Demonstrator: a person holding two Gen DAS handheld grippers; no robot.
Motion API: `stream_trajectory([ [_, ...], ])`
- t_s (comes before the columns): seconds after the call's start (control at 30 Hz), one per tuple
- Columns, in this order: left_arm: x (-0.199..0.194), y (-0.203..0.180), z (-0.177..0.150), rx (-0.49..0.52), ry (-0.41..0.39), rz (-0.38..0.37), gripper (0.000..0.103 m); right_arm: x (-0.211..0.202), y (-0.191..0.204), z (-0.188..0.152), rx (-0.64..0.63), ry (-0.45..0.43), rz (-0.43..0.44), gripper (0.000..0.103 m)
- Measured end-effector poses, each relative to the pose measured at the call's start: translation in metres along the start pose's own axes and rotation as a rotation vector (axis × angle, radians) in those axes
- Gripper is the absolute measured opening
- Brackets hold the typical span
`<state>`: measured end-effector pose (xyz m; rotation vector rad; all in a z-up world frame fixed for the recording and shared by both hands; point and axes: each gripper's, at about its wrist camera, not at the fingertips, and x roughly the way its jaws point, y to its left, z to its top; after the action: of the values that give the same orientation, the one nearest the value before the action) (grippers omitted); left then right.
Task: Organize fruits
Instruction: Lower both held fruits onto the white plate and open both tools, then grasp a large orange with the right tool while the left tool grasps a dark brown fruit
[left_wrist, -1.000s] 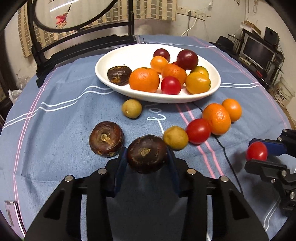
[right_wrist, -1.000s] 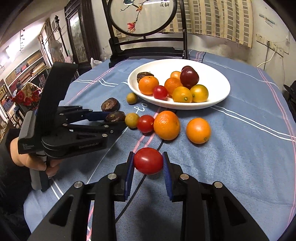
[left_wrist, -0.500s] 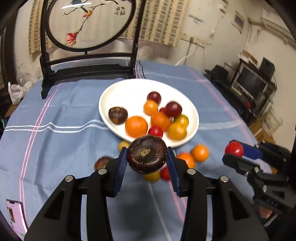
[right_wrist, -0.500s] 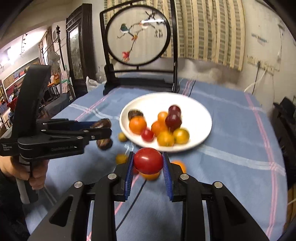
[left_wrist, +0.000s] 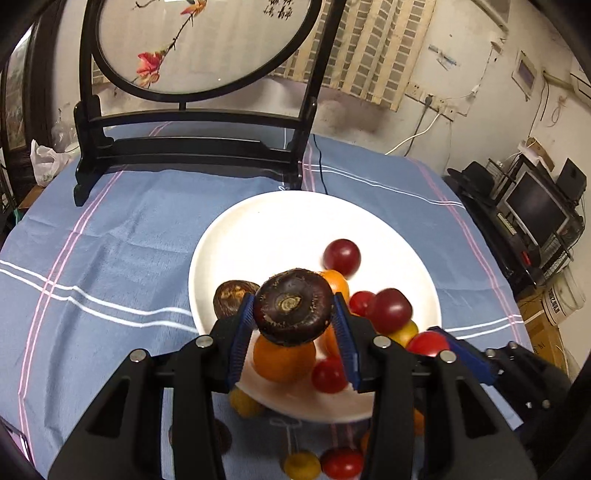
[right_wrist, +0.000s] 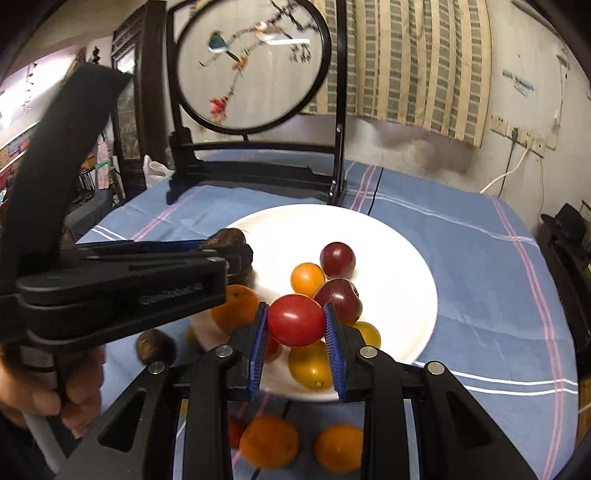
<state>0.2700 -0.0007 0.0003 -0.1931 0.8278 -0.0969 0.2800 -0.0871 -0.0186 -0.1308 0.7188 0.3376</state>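
My left gripper (left_wrist: 293, 319) is shut on a dark brown water chestnut (left_wrist: 293, 312) and holds it above the near side of the white plate (left_wrist: 280, 221). My right gripper (right_wrist: 296, 325) is shut on a red tomato (right_wrist: 295, 319) above the plate's (right_wrist: 388, 236) near rim. The plate holds oranges, dark red plums, yellow and red tomatoes and another chestnut (left_wrist: 231, 297). The left gripper also shows in the right wrist view (right_wrist: 229, 254), the right gripper in the left wrist view (left_wrist: 430, 341).
Loose fruits lie on the blue cloth before the plate: oranges (right_wrist: 267, 445), a red tomato (left_wrist: 341, 461), yellow fruits (left_wrist: 301, 466), a chestnut (right_wrist: 155, 345). A black framed round screen (left_wrist: 192, 122) stands behind the plate. Shelves and a monitor (left_wrist: 535, 208) are beyond the table's right edge.
Both grippers have moved forward with their fruits and now hang over the plate's near side. The grips have not changed.
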Motion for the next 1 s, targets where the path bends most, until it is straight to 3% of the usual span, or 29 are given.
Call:
stream_trajectory([
  [0.27, 0.025, 0.005, 0.008, 0.010, 0.042, 0.009, 0.042, 0.025, -0.006, 0.007, 0.084, 0.029, 0.035, 0.032],
  [0.3, 0.027, 0.006, 0.009, 0.006, 0.046, 0.004, 0.045, 0.026, -0.007, 0.008, 0.095, 0.021, 0.042, 0.033],
  [0.37, 0.025, 0.007, 0.009, -0.018, 0.037, 0.008, 0.056, 0.025, -0.008, 0.009, 0.111, 0.008, 0.056, 0.045],
  [0.43, 0.017, 0.007, 0.008, -0.028, 0.024, -0.006, 0.059, 0.022, -0.007, 0.011, 0.106, -0.002, 0.016, 0.051],
  [0.57, -0.005, 0.007, 0.002, -0.003, 0.004, 0.007, 0.069, 0.007, -0.010, 0.007, 0.104, -0.015, 0.008, 0.051],
  [0.67, -0.022, 0.010, -0.007, 0.004, -0.013, 0.008, 0.070, -0.010, -0.016, -0.003, 0.104, -0.022, 0.015, 0.056],
  [1.0, -0.067, 0.026, -0.062, 0.004, -0.026, -0.002, 0.078, -0.057, -0.026, -0.052, 0.072, 0.016, -0.025, 0.056],
])
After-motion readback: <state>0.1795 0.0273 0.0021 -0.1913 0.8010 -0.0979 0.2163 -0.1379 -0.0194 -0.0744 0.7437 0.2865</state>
